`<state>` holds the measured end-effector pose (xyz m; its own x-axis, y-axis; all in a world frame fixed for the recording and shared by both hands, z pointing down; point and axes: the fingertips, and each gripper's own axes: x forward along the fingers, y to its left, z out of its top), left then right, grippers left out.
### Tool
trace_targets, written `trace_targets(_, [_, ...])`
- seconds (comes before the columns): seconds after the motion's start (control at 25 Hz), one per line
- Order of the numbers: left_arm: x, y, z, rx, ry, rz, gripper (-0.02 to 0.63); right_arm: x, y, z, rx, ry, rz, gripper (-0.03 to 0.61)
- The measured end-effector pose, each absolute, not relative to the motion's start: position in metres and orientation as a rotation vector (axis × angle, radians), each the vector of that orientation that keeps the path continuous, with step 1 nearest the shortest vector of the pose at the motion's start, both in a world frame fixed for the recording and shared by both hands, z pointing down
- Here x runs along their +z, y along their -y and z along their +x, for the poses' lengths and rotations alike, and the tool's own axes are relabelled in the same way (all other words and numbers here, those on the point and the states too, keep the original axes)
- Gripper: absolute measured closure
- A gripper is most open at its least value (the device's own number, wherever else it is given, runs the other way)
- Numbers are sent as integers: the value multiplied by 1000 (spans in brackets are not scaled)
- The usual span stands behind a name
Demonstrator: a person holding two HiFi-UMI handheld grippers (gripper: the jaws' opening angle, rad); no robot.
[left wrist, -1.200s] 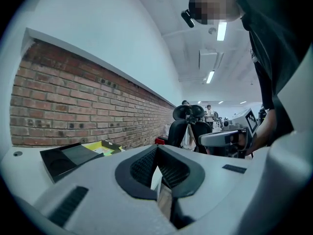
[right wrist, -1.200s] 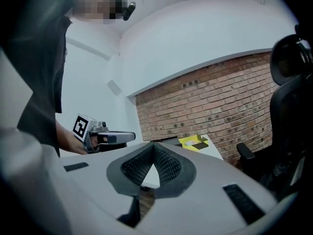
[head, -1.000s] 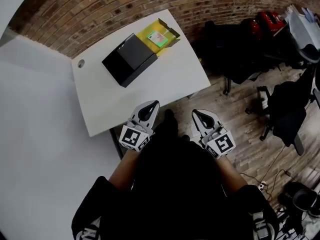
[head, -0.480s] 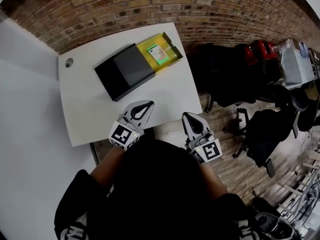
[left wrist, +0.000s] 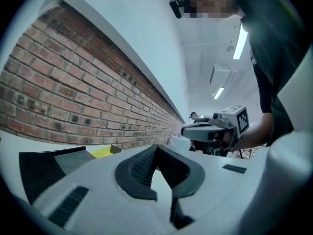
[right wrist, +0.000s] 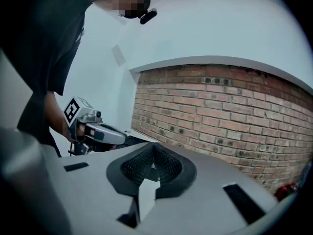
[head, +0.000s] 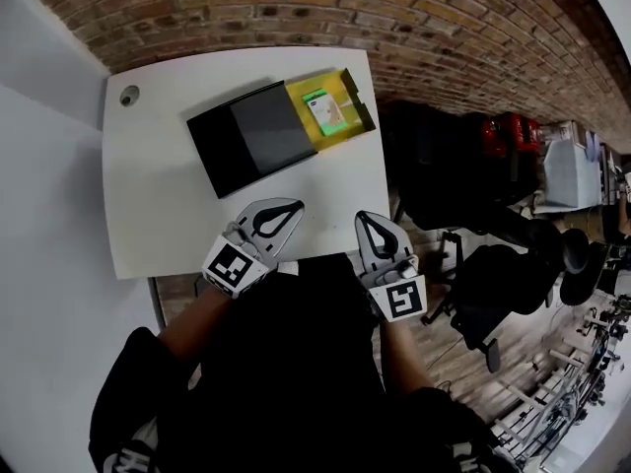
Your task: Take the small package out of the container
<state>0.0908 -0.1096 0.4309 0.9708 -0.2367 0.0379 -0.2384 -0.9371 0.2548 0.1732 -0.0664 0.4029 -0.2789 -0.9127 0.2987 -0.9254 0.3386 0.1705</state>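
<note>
Your left gripper [head: 294,206]: fingers closed tip to tip, nothing between them. It sits over the near edge of the worktop [head: 168,225], on your side of the black sleeve [head: 246,138].

Your right gripper [head: 363,217]: fingers pressed together, empty. It is at the same worktop edge, nearer you than the black sleeve and to its right.

Container: the black sleeve lies flat, and a yellow tray [head: 298,101] stands open beyond its right end.

Contents: one small package [head: 324,113], pale with a green border, lies flat in the yellow tray just right of the sleeve's mouth. Its long axis lies across the tray, one short end toward the brick wall [head: 394,28] and the other toward you. It is well apart from both grippers.
</note>
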Motion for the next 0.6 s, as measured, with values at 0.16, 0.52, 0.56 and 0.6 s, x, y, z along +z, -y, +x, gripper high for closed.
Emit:
trace_targets(0.16, [429,121,90,0,392,2827,600,405,100,193,73,2256,1619,571])
trace_targets(0.52, [450,153,75,8,581,2771,600,418,195,218,185,2329,1480,469])
trace_targets(0.56, [450,155,75,16,597,2752,600,421,206,220,209,2339,1471,454])
trace_targets(0.6, [451,156,74,18,608,2739,600,425,217,221,238,2345,1459,436])
